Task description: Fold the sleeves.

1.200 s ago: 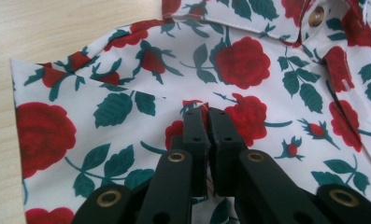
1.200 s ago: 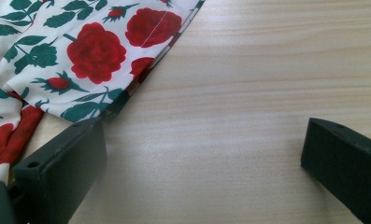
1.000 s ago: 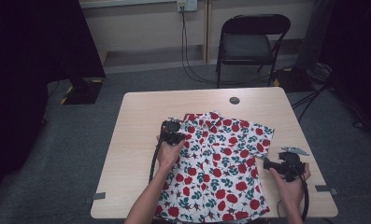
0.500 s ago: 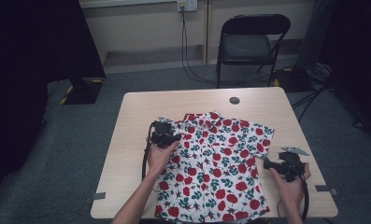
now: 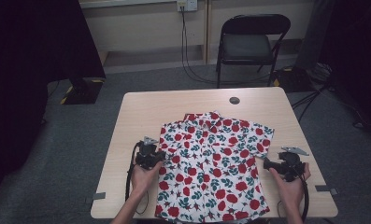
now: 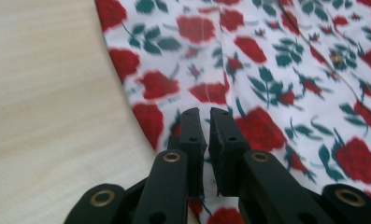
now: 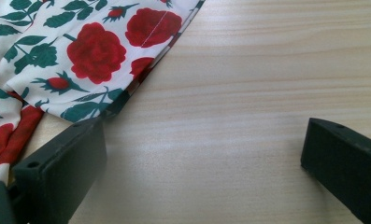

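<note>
Left gripper (image 6: 202, 116) jaws have just been closing and now sit nearly together over the shirt (image 5: 216, 163), near its left edge at mid-frame in the high view; can't confirm any cloth pinched between them. Right gripper (image 7: 202, 154) jaws stand wide apart over bare table (image 5: 141, 112), just off the shirt's right hem, holding nothing. Shirt lies flat, front up, centre to lower part of the table. Judgement: thin, light, floppy fabric, will drape and slide on the smooth wood. Best grabbed at seamed edges or hem, both sides together.
</note>
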A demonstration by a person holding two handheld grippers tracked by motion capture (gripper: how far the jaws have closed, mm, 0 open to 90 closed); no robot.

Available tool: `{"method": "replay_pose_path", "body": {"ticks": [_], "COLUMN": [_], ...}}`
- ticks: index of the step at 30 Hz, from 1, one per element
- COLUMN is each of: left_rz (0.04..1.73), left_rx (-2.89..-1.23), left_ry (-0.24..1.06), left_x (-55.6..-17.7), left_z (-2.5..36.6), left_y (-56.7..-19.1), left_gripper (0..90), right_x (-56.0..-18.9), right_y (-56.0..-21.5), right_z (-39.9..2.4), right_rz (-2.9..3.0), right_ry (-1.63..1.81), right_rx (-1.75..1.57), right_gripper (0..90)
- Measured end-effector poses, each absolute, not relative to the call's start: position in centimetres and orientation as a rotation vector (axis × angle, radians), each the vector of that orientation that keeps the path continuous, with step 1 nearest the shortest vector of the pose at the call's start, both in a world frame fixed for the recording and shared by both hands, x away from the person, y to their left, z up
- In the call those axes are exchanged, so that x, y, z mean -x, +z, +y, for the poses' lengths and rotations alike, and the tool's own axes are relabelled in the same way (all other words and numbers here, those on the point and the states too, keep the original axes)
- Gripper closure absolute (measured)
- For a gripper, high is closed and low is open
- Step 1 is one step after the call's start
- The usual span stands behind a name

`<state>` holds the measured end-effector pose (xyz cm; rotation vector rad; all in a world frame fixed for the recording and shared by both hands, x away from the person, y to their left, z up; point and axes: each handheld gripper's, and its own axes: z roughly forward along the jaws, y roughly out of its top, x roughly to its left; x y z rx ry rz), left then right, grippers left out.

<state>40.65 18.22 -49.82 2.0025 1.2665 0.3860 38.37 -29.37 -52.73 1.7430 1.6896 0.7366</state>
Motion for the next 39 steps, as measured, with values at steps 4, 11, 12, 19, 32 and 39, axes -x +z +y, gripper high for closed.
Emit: {"method": "replay_pose_path", "body": {"ticks": [4, 11, 12, 19, 32, 39], "left_rz": [1.269, 1.254, 1.253, 1.229, 1.448, 1.599], "left_rx": [-2.026, -2.008, -2.002, -1.927, -1.814, -1.772], "left_ry": [0.383, 0.378, 0.371, 0.342, 0.563, 0.593], "left_x": [-41.0, -41.2, -41.1, -40.6, -39.4, -39.4], "left_z": [17.2, 16.5, 16.6, 17.0, 23.9, 26.3], "left_y": [-50.8, -51.2, -51.3, -50.3, -50.4, -51.5], "left_gripper": [86.7, 84.4, 82.6, 42.3, 19.9, 17.9], "right_x": [-38.4, -38.4, -38.4, -38.4, -38.4, -38.4], "right_y": [-52.7, -52.7, -52.7, -52.7, -52.7, -52.7], "right_z": [-29.4, -29.4, -29.4, -29.4, -29.4, -29.4], "right_rz": [1.690, 1.690, 1.690, 1.690, 1.690, 1.690], "right_ry": [0.737, 0.737, 0.737, 0.737, 0.737, 0.737], "right_rx": [-1.743, -1.743, -1.743, -1.743, -1.743, -1.743], "right_gripper": [0.0, 0.0, 0.0, 0.0, 0.0, 0.0]}}
